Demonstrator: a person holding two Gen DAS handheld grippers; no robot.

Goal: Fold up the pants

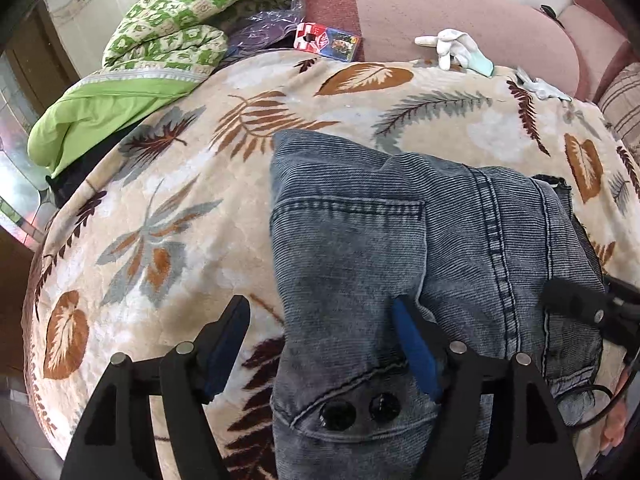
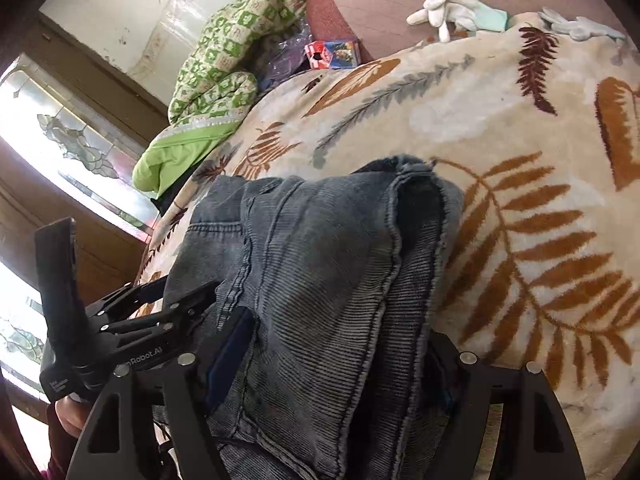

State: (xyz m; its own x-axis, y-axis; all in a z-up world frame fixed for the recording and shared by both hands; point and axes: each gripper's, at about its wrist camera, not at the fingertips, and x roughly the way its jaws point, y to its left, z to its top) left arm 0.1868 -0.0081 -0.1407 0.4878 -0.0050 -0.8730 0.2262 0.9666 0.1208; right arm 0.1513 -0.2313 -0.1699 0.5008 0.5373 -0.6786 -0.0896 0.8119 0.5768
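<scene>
Left gripper (image 1: pixel 320 312) spread open over folded jeans (image 1: pixel 420 248); right gripper (image 2: pixel 340 344) wide around their thick fold, grip unclear

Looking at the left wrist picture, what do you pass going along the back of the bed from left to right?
Green quilt → purple bag → red and blue packet → white glove → second glove → striped cushion.

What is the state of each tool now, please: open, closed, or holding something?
Left tool: open, the jeans lie between its fingers, not pinched.
Right tool: jeans fill it; whether gripped cannot be told.
</scene>
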